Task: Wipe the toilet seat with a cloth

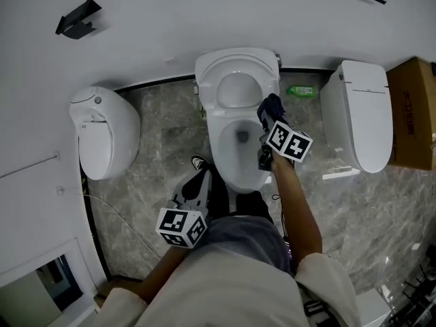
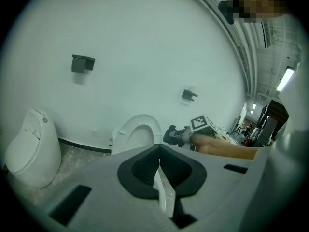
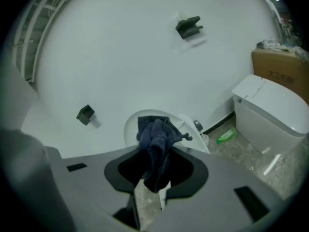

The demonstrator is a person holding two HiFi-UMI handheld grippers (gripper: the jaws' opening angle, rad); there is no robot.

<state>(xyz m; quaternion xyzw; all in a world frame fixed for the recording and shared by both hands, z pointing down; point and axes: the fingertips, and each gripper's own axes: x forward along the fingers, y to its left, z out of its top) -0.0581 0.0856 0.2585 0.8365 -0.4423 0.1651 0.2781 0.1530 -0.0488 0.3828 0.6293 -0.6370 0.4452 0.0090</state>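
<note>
A white toilet [image 1: 240, 157] stands against the wall with its lid [image 1: 237, 80] raised. My right gripper [image 1: 268, 120] hovers over the right side of the bowl, shut on a bunched dark blue cloth [image 1: 272, 105]. In the right gripper view the cloth [image 3: 155, 143] sticks out of the jaws of the right gripper [image 3: 153, 180] in front of the raised lid [image 3: 129, 125]. My left gripper [image 1: 202, 178] is low at the toilet's front left, shut and empty. In the left gripper view its jaws [image 2: 159, 170] meet, with the toilet [image 2: 137, 133] beyond.
A second white fixture [image 1: 102, 131] stands at the left and another toilet [image 1: 361, 114] at the right. A green bottle [image 1: 301, 90] lies on the floor between the toilets. A cardboard box [image 1: 412, 111] sits far right. The person's legs are in front of the bowl.
</note>
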